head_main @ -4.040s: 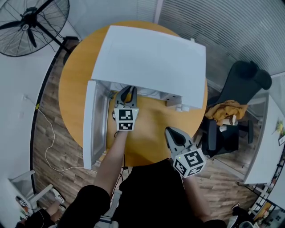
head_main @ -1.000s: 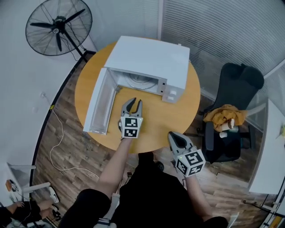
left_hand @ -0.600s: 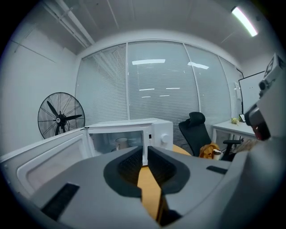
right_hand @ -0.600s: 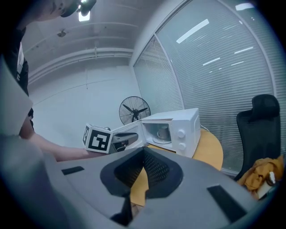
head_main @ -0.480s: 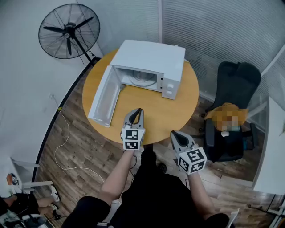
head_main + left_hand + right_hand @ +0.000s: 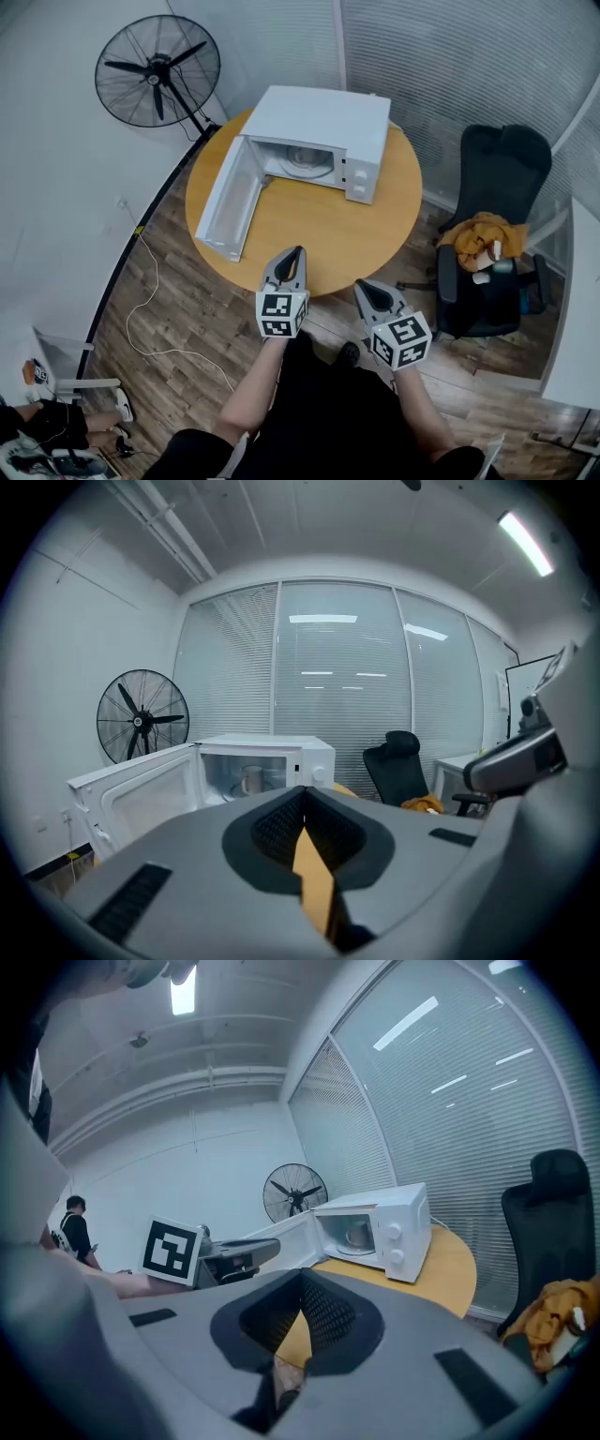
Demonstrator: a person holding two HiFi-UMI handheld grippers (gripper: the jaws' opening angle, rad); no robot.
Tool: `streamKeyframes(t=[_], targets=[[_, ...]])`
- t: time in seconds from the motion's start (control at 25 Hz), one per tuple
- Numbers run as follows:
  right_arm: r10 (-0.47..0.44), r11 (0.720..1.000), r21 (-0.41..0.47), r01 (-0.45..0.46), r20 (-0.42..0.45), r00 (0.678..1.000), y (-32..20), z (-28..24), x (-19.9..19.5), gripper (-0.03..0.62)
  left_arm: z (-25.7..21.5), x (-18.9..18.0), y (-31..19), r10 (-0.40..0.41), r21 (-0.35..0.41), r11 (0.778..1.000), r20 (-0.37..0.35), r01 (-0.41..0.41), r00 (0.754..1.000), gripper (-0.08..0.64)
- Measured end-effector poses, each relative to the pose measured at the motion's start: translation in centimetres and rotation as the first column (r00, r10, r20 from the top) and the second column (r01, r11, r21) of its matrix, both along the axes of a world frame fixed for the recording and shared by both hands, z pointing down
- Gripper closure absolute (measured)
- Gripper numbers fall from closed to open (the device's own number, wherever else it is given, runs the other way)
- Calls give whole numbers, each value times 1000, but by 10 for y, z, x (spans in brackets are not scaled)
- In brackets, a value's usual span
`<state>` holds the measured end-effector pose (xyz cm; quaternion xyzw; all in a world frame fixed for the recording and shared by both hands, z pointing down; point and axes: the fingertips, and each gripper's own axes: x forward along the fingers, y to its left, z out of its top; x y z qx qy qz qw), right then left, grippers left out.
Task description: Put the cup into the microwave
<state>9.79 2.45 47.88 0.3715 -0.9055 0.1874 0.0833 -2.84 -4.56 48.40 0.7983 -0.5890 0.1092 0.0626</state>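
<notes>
1. Four seconds earlier we had the left gripper [image 6: 294, 253] up at the mouth of the microwave [image 6: 323, 117]. At this moment it sat well back, off the near edge of the round table [image 6: 337, 230] and close to our body.
2. A second earlier its jaws stood apart over the tabletop. Now they had come together, with nothing between them; its own view showed only a thin strip of orange table through the seam.
3. The right gripper [image 6: 362, 289] had barely shifted through all of this. It hung near our body on the right, its jaws also together and empty.
4. We had also stepped away from the table, so the microwave lay farther off and smaller in the head view than it did a moment ago.
5. The cup [image 6: 251, 778] stood upright inside the microwave cavity, seen from both gripper views through the open front. The head view was too steep for us to make it out there.
6. The door [image 6: 230, 202] hung wide open to the left, untouched.
7. We judged the task as good as done: the cup was in, both tools had let go and pulled clear. Shutting the door was not asked for.
</notes>
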Motion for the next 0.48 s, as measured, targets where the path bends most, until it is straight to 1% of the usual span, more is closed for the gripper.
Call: streamKeyframes(t=[0.08,0.24,0.36,0.48], targets=[[-8,1000,2,8,3,1000,1,-2,-2,581,-7,5,10,13,0,1000,-12,-13,1000,563],[-8,1000,-10,8,15,1000,1,-12,-1,581,-25,16,31,40,7,999,-59,-40,997,565],[-5,1000,19,4,29,1000,-2,-26,-3,581,-38,21,47,70,15,998,-67,-69,995,565],[-10,998,54,8,22,1000,-7,-32,-9,581,-42,19,54,86,18,996,-61,-85,994,565]])
